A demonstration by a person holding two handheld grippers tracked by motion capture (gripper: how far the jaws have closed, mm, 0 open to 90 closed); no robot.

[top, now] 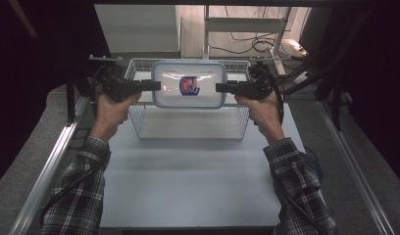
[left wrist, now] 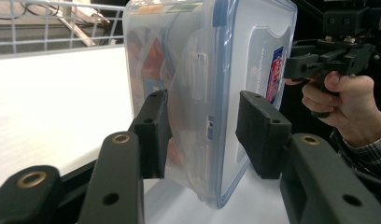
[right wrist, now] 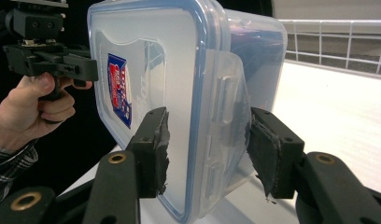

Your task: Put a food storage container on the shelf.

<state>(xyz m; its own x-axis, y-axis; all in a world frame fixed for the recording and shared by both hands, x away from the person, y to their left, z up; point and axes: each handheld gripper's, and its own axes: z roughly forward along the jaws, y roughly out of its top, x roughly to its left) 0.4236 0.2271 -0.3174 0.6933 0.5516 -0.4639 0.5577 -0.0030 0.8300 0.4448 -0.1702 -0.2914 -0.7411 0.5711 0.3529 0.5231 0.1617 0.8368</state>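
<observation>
Clear plastic, with a blue seal line around its lid, makes up the rectangular food container (top: 188, 83) that both grippers hold between them. In the high view it hangs above the white wire basket (top: 139, 125), which stands on the white table (top: 188, 181); the lid faces up and carries a red and blue label (top: 188, 85).

The left gripper (top: 158, 85) comes from the left side and is clenched on the short end of the container. In the left gripper view its two black jaws stand on either side of that end, one on the lid side and one on the bottom side, over the folded side latch (left wrist: 198, 93). The pad on the bottom side touches the plastic. On the lid side I cannot tell if the pad touches the lid or stays just beside it.

The right gripper (top: 218, 87) grasps the opposite short end in the same manner. In the right gripper view the lid-side pad (right wrist: 157, 149) lies against the lid and the other pad (right wrist: 263, 149) presses on the container body near the latch.

The person's hands (top: 112, 110) wear nothing, and the sleeves (top: 83, 191) have a dark checked pattern.

Inside the container something orange shows through the wall in the left gripper view, but it is too blurred to name.
</observation>
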